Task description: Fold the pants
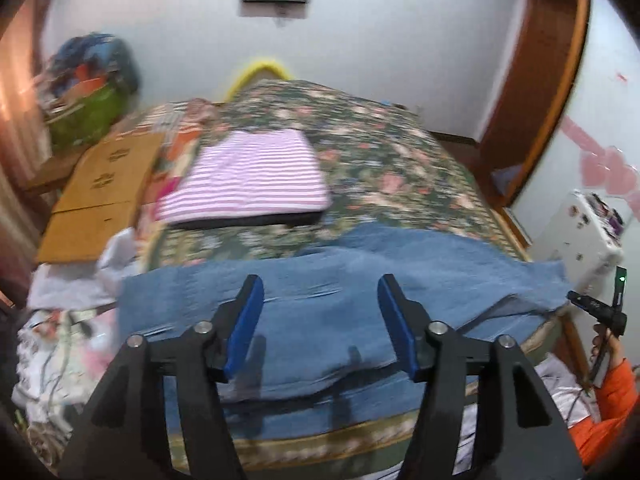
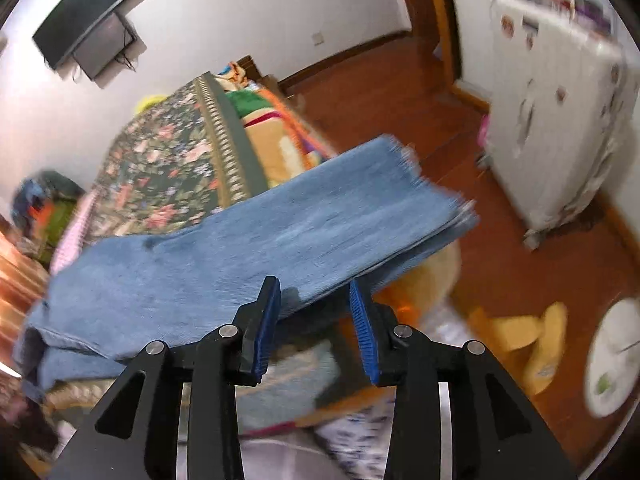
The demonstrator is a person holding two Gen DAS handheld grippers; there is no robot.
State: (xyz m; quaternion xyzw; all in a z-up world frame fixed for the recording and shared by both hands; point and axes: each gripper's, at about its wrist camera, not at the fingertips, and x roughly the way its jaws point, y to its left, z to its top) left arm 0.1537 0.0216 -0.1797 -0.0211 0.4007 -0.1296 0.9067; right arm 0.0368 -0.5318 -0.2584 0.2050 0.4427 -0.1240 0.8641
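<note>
Your blue jeans (image 1: 328, 312) lie flat across the near end of the floral bedspread (image 1: 380, 148), their leg ends (image 2: 432, 184) overhanging the bed's edge above the wooden floor (image 2: 400, 92). Your left gripper (image 1: 320, 320) hovers above the denim, jaws spread, empty. Your right gripper (image 2: 314, 320) sits beside the jeans' near edge, jaws likewise apart. A striped folded cloth (image 1: 252, 176) rests farther up the bed.

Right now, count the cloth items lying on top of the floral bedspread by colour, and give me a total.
Blue: 1, the jeans, with the leg ends overhanging the bed edge.
Pink and white striped: 1, the folded piece.
Total: 2.
</note>
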